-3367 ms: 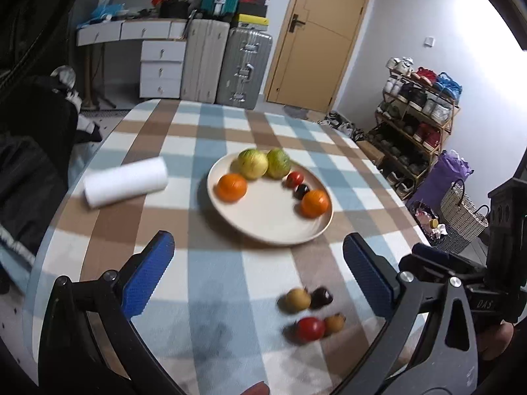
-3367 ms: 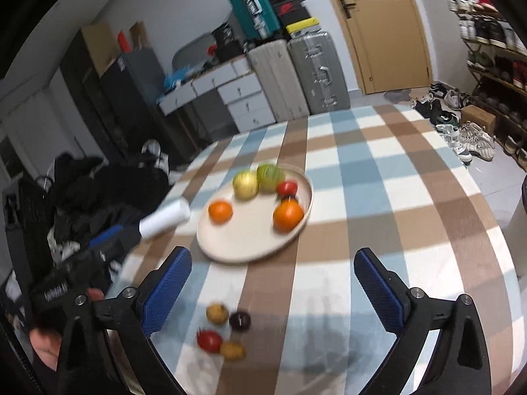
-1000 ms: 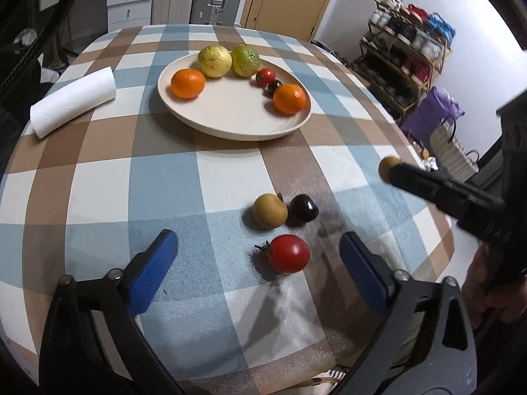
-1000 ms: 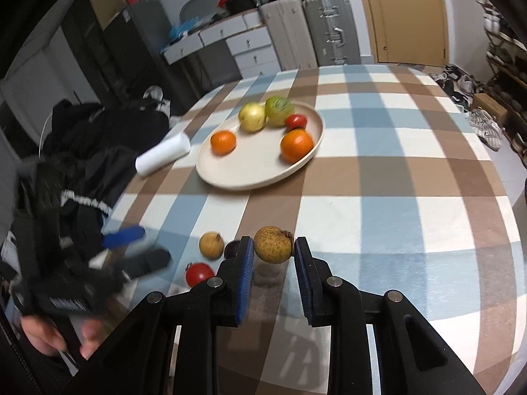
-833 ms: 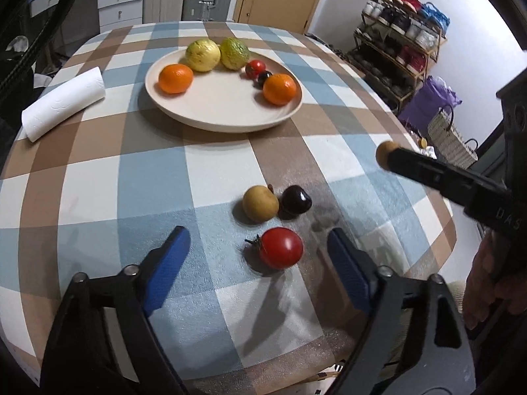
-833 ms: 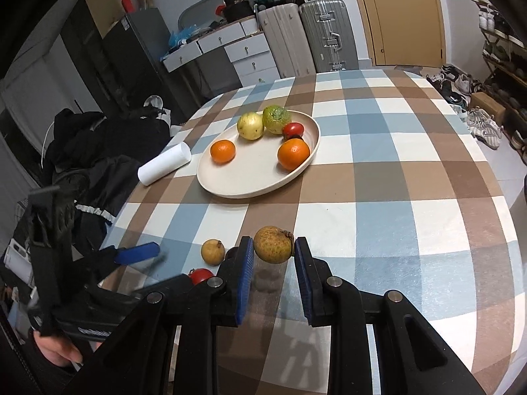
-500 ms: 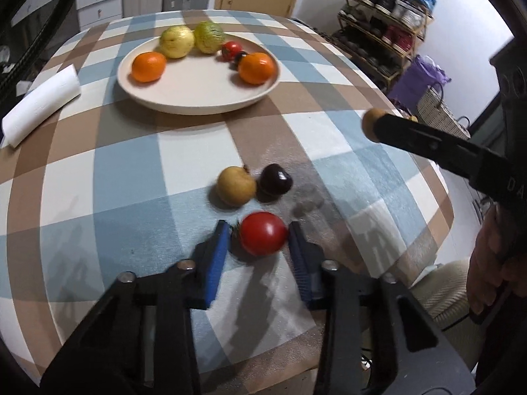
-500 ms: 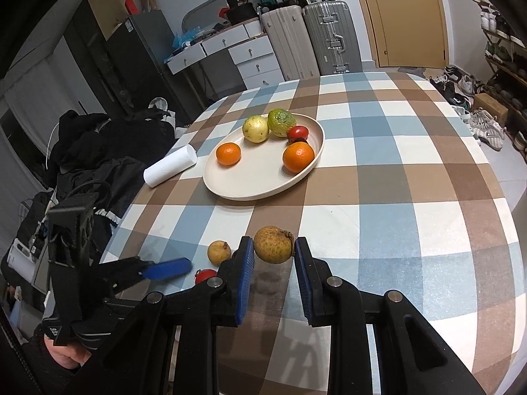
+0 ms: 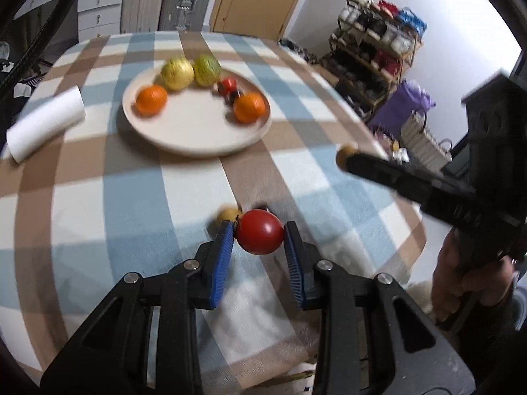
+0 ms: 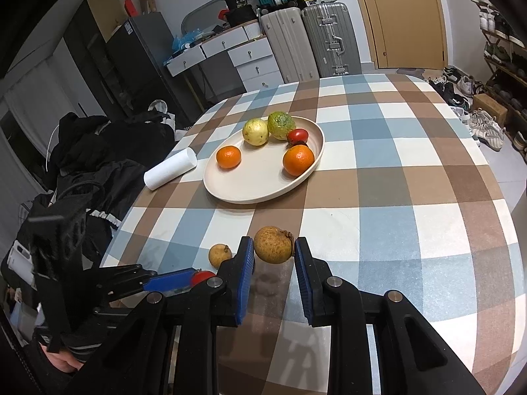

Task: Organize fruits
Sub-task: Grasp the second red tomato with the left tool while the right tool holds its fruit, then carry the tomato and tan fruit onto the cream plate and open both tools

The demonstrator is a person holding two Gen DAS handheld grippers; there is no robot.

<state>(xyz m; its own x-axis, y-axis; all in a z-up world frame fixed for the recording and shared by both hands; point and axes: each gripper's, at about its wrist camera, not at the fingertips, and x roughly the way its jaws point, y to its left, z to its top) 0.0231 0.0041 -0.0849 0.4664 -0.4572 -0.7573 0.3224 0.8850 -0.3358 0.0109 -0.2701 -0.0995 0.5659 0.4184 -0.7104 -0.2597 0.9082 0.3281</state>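
Both tools are loaded: left tool (image 9: 258, 235) is clamped on the tomato (image 9: 260, 236), right tool (image 10: 274, 248) on a brown longan (image 10: 273, 244). The plate (image 10: 250, 187) sits straight ahead of both, nearer the right one I'd say.

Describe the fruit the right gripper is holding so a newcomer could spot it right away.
Start at the big cream plate on the checked tablecloth, then come toward the camera to the right gripper. Between its blue pads sits a brown fruit, rough and speckled. It is darker and larger than the pale yellowish fruit lying on the cloth to its left.
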